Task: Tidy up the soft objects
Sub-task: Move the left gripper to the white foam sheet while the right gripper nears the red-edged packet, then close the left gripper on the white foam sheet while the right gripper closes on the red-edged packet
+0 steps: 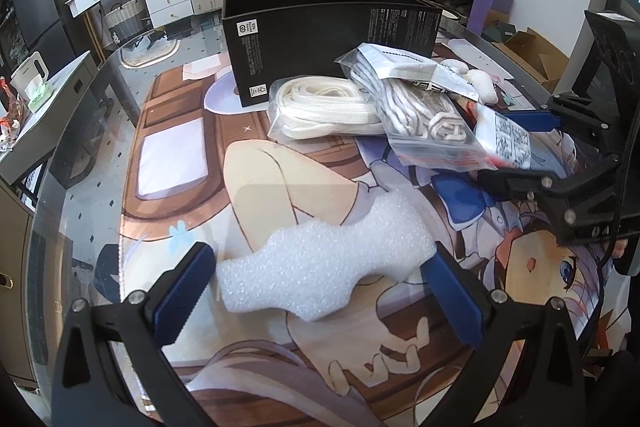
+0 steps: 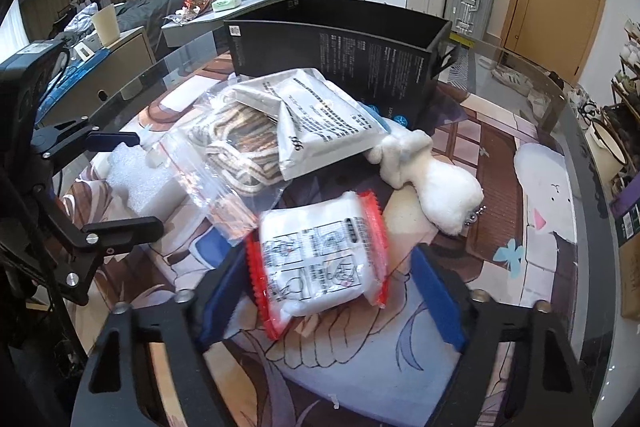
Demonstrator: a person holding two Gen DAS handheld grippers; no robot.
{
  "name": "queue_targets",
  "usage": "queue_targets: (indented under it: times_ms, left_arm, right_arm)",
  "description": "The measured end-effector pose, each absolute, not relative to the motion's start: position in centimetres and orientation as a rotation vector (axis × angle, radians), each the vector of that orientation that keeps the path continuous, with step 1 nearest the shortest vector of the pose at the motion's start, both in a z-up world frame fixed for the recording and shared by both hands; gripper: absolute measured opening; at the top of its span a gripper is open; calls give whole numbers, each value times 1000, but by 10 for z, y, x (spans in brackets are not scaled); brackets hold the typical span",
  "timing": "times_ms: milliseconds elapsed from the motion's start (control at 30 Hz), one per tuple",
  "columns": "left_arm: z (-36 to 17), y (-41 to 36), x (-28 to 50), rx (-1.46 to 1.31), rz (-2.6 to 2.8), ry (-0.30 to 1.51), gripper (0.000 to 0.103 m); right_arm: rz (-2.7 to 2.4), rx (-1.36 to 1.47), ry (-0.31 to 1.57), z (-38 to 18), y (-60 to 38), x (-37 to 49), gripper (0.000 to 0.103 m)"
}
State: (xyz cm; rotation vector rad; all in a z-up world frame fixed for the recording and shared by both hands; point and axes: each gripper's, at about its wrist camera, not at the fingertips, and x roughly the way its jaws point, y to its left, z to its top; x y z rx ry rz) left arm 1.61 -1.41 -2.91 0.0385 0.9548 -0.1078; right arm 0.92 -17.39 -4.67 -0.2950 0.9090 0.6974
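**Two grabs pending beside the box**

The box (image 2: 340, 55) is sitting upper centre. The left gripper (image 1: 316, 287) is straddling the foam (image 1: 320, 263), unclamped. The right gripper (image 2: 332, 291) is bracketing the packet (image 2: 320, 259), pads apart; crinkly film could slip out.

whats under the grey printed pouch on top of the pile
The grey pouch lies on a clear zip bag of striped cord. In the left wrist view that bag overlaps a bag of white cord. What the pouch itself holds is hidden.
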Motion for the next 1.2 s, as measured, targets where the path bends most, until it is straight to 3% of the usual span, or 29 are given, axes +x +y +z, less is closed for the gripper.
queue_targets:
  times_ms: [267, 533, 767, 1200]
  left_arm:
    - [-29, -14, 15, 36, -104, 950, 103]
    - [-28, -20, 14, 53, -159, 945, 101]
    - [-25, -30, 10, 81, -231, 916, 89]
    - [-12, -24, 2, 47, -230, 851, 89]
  right_arm:
    - [703, -283, 898, -42, -180, 4, 57]
    - [703, -276, 897, -43, -184, 2, 57]
    - [699, -274, 892, -42, -186, -1, 57]
    - [687, -257, 875, -40, -196, -8, 54]
